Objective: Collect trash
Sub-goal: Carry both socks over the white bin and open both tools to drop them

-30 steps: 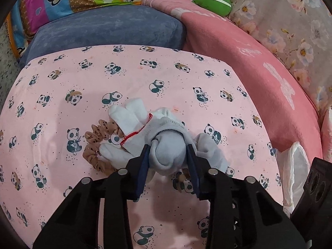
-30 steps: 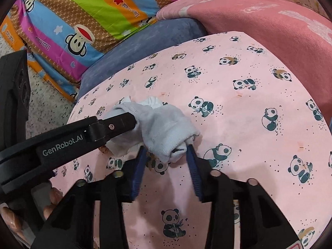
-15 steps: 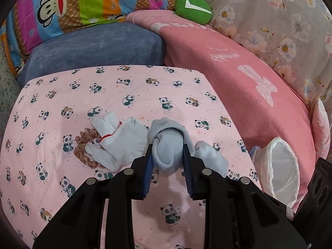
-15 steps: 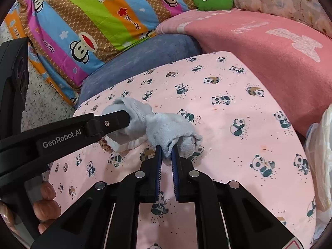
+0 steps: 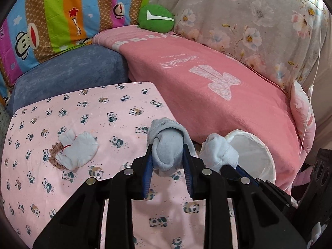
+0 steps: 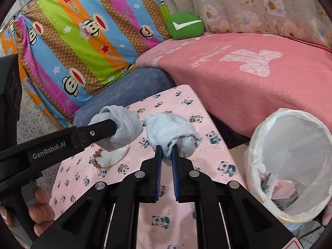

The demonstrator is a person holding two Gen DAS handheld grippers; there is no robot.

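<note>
Clamping a balled grey sock (image 5: 168, 153), the left gripper (image 5: 167, 159) has its blue pads pressed into both flanks, the bundle bulging forward past the fingertips. The right gripper (image 6: 166, 155) is nearly closed on a thin fold of a second grey sock (image 6: 172, 133); most of that sock hangs ahead of the tips, so this grip looks the weaker one.

Both socks are lifted off the panda-print sheet (image 6: 178, 188). The lined bin (image 6: 290, 166) stands to the right, beside the sheet's edge, with scraps already at its bottom.

Judgement: carry the right sock over the bin mouth first, level and unhurried, and part the fingers only once it is well inside the rim.

A white sock (image 5: 77, 150) lies on a brown scrunchie (image 5: 54, 151), uncollected, on the sheet.
</note>
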